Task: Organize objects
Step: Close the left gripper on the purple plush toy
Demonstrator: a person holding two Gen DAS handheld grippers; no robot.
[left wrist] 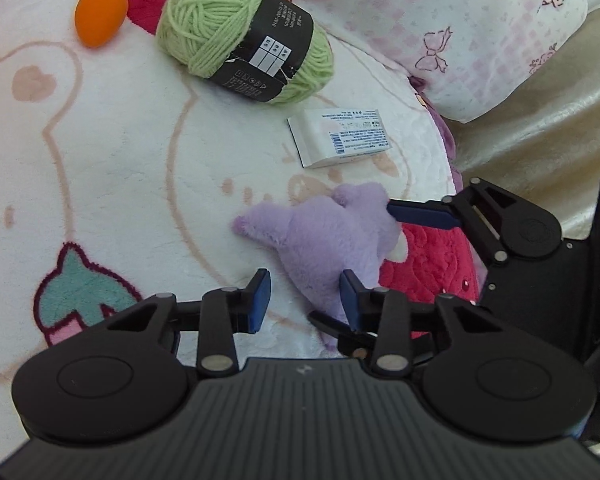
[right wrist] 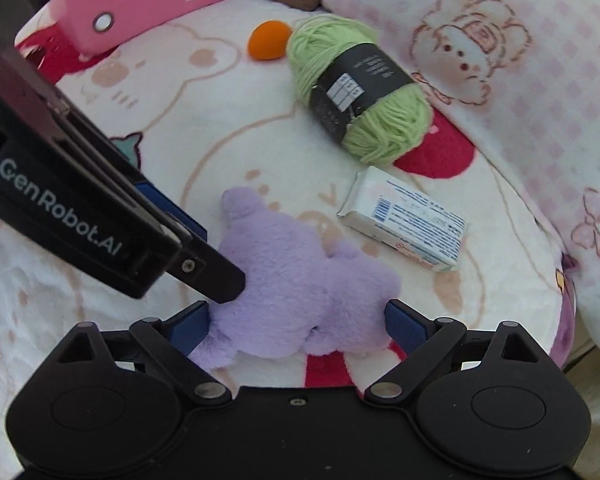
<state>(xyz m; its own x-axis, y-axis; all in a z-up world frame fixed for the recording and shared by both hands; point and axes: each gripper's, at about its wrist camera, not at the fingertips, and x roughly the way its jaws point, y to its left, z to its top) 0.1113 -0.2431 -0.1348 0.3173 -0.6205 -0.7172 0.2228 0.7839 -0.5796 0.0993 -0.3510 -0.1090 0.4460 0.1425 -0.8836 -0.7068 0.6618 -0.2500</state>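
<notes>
The purple plush toy (right wrist: pixel 300 280) lies flat on a cartoon-print blanket (left wrist: pixel 120 152), and both grippers are at it. The right gripper (right wrist: pixel 296 326) is spread wide with a blue pad at either flank of the plush — straddling it, but the pads do not look to be pressing, so it reads as released and lined up for a grab across the body. The left gripper (left wrist: pixel 305 298) has narrowed to a small gap; its right pad brushes the plush's edge, but whether it has pinched any fur I cannot tell.

Just beyond the plush lies a white tissue packet (right wrist: pixel 404 224), and farther beyond, a ball of green yarn (right wrist: pixel 360 92) with an orange egg-shaped sponge (right wrist: pixel 270 39) at its far side. A pink box (right wrist: pixel 148 4) sits past the plush to the left — possibly where things are meant to go, though nothing confirms that.
</notes>
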